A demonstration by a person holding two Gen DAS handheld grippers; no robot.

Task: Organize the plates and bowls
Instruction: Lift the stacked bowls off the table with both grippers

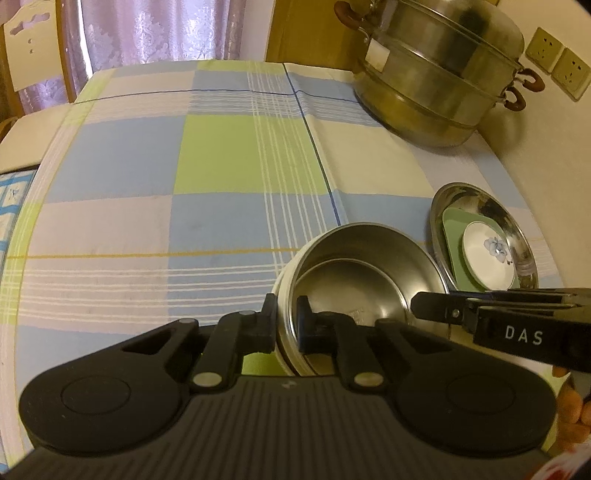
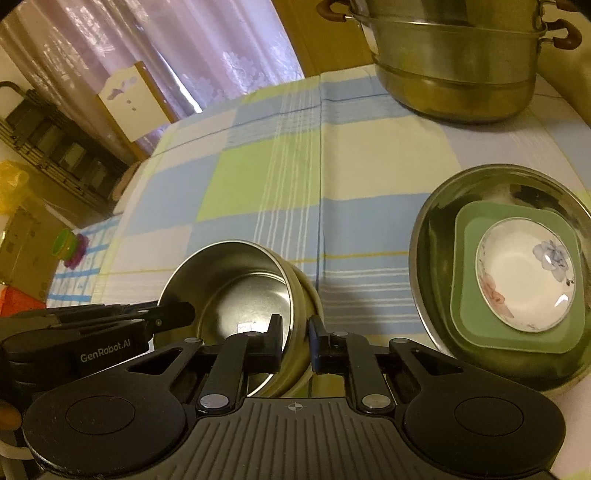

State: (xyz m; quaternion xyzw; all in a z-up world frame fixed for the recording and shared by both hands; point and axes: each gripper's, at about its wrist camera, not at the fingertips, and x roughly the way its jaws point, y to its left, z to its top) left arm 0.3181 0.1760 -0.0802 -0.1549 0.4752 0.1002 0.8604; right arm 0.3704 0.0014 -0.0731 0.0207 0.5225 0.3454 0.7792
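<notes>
Left gripper (image 1: pixel 286 321): clamped on the rim of the steel bowl (image 1: pixel 364 273), one finger outside the wall, one inside. The bowl sits tilted, its mouth toward the camera, with a second steel bowl (image 1: pixel 343 291) nested inside it.

Right gripper (image 2: pixel 295 339): clamped on the opposite rim of the same steel bowl (image 2: pixel 236 288), again one finger inside and one outside. In the left wrist view this gripper comes in from the right edge, its black fingers at the bowl's rim.

Bowl position: low over the checked cloth (image 1: pixel 155 155) covering the counter, held between both grippers; whether its base touches the cloth cannot be told.

Just beside the bowl, on the right: a wide steel plate (image 2: pixel 436 229) resting on the cloth. Inside it lies a green square dish (image 2: pixel 469 295), and in that a small white bowl (image 2: pixel 524 284) with a painted blue flower.

Far end of the counter, right: a tall steel steamer pot (image 2: pixel 458 62) in stacked tiers, with brown handles.

Behind the counter: pale purple curtains (image 1: pixel 155 29).
</notes>
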